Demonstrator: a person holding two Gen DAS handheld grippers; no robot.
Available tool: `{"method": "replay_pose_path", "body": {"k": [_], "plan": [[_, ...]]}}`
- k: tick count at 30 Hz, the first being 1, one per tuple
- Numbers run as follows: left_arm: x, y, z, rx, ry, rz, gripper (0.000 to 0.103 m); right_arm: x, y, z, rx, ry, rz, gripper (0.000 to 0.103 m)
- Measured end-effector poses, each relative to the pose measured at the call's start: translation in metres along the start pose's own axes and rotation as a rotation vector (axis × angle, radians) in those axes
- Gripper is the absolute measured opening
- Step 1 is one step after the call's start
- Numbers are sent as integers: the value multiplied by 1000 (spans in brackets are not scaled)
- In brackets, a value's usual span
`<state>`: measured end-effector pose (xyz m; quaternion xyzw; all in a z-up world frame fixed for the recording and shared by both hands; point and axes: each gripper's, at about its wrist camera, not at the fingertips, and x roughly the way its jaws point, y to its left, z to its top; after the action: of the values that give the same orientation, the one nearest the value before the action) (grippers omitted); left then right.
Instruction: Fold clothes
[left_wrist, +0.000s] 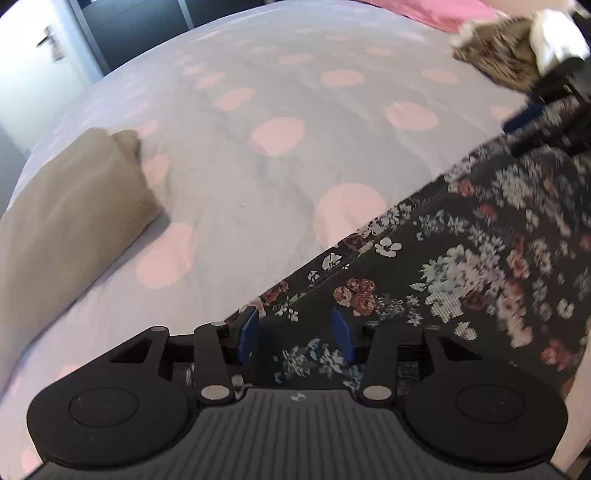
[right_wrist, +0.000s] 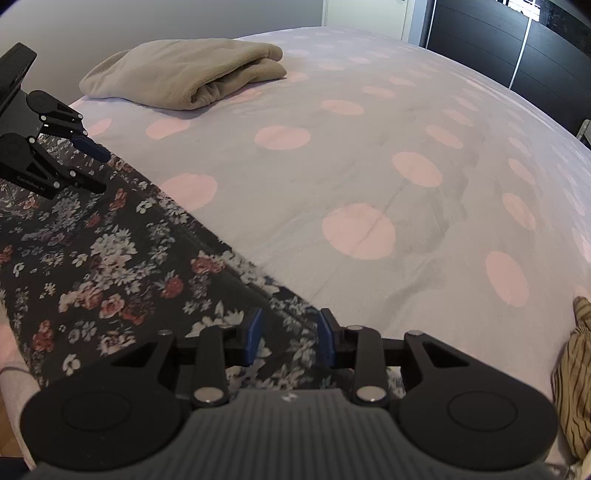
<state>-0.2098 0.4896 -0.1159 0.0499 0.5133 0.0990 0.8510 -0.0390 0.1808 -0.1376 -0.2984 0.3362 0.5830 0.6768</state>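
Note:
A dark floral garment (left_wrist: 461, 266) lies spread on the bed, its straight edge running diagonally between both grippers. My left gripper (left_wrist: 295, 336) is open, its blue pads standing apart over the garment's corner, with cloth lying between them. In the right wrist view the same garment (right_wrist: 110, 251) fills the lower left. My right gripper (right_wrist: 291, 336) is also open, astride the garment's edge. The left gripper (right_wrist: 99, 168) shows at the far left with its fingers apart at the cloth's far corner. The right gripper (left_wrist: 546, 122) appears blurred at the upper right.
The bed sheet (right_wrist: 369, 166) is pale lilac with pink dots. A folded beige garment (right_wrist: 184, 74) lies at the far side, also the beige garment (left_wrist: 74, 206). A striped tan garment (right_wrist: 576, 369) sits at the right edge. Pink fabric (left_wrist: 436, 11) lies beyond. Dark wardrobe doors (right_wrist: 554, 55) stand behind.

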Motion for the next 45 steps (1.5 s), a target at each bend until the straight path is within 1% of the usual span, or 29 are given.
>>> {"method": "replay_pose_path", "body": {"k": [4, 7, 9, 11, 12, 13, 15, 16, 17, 19, 22, 28, 30, 32, 36, 37, 39, 41, 42, 43, 44, 45], "plan": [[10, 0, 1, 69, 0, -1, 42, 12, -8, 1, -7, 16, 42, 38], [17, 2, 1, 83, 13, -20, 41, 21, -12, -2, -23, 44, 62, 42], [20, 2, 0, 85, 20, -28, 41, 24, -10, -4, -38, 53, 65, 41], [21, 2, 1, 82, 26, -44, 33, 24, -7, -5, -61, 55, 66, 31], [20, 1, 1, 82, 30, -52, 24, 24, -5, -5, -72, 56, 67, 27], [19, -1, 1, 86, 34, -54, 22, 24, -3, -6, -84, 57, 68, 21], [18, -10, 1, 130, 39, -30, 21, 22, 1, -6, -114, 56, 65, 16], [17, -12, 1, 139, 37, -15, 18, 20, 3, -5, -127, 54, 63, 12], [15, -12, 1, 133, 31, -2, 16, 19, 5, -5, -134, 51, 59, 11], [10, -14, 3, 121, 20, 26, 8, 15, 8, -4, -147, 42, 44, 9], [3, -15, 5, 103, 3, 66, 1, 7, 11, -2, -156, 24, 22, 9], [-10, -17, 12, 65, -33, 155, 0, -12, 16, 2, -148, -53, -48, 7], [-7, -16, 17, 57, -31, 180, 0, -8, 16, 6, -140, -53, -67, 7], [-1, -15, 21, 50, -23, 198, 0, 1, 16, 10, -136, -32, -82, 7], [19, -14, 24, 56, 22, 183, 0, 23, 14, 12, -127, 38, -89, 8], [23, -14, 23, 57, 30, 179, 1, 27, 13, 12, -113, 48, -90, 9], [28, -15, 21, 58, 41, 174, 2, 33, 9, 12, -77, 66, -94, 16], [30, -14, 20, 62, 46, 168, 3, 31, 4, 11, -44, 70, -95, 18], [24, -10, 19, 53, 37, 159, 8, 27, 1, 12, -32, 68, -99, 19], [16, -2, 17, 15, 21, 147, 11, 23, -2, 11, -20, 64, -103, 24], [7, 9, 15, -36, 3, 138, 12, 18, -4, 11, -7, 56, -108, 28], [-2, 20, 12, -87, -15, 129, 14, 12, -6, 10, 6, 47, -114, 28]]}}
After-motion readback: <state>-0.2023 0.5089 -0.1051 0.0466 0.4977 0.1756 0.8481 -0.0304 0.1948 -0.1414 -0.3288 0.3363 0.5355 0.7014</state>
